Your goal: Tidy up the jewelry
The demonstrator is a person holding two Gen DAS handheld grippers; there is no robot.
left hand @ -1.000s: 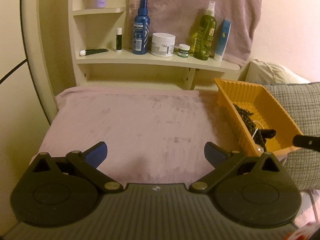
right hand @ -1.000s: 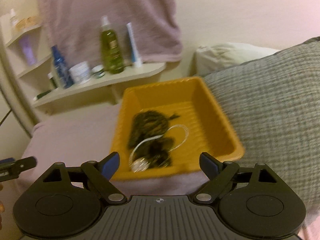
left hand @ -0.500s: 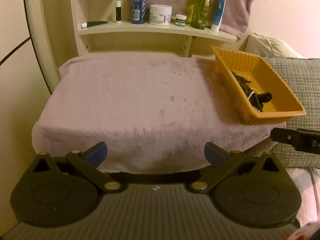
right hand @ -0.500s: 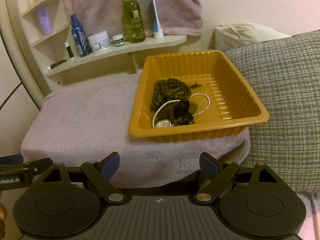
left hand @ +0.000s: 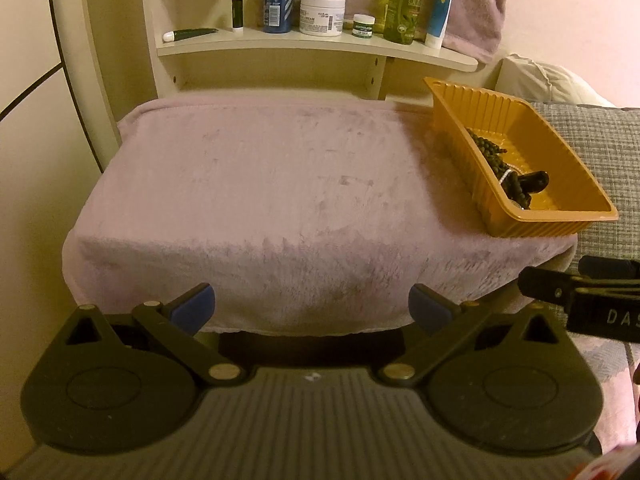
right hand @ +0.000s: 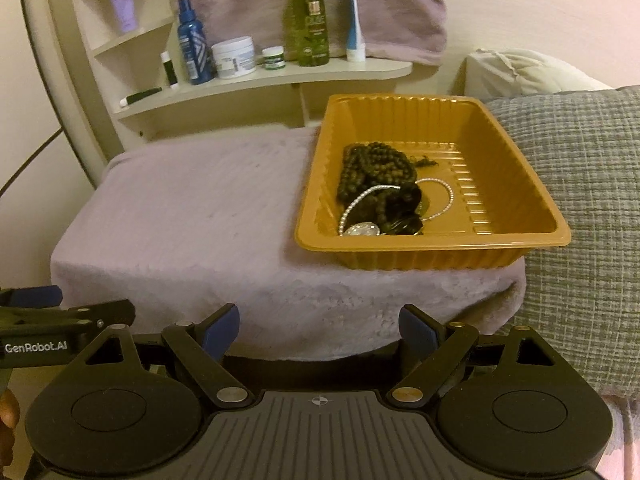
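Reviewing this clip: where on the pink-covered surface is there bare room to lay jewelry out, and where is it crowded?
Bare: the pink towel-covered top, from its left edge across to the orange tray, and the front edge before both open grippers. Crowded: the tray's left half, where the dark bead strand and pearl strand tangle, and the shelf of bottles behind.

From my left camera: left gripper (left hand: pixel 311 307) spread wide, holding nothing, low before the pink-covered cushion (left hand: pixel 260 200). Orange tray (left hand: pixel 560 160) on the cushion's right end holds dark beads (left hand: pixel 490 152). Right gripper (left hand: pixel 580 300) enters at the right edge. Shelf (left hand: pixel 312 42) of bottles behind.
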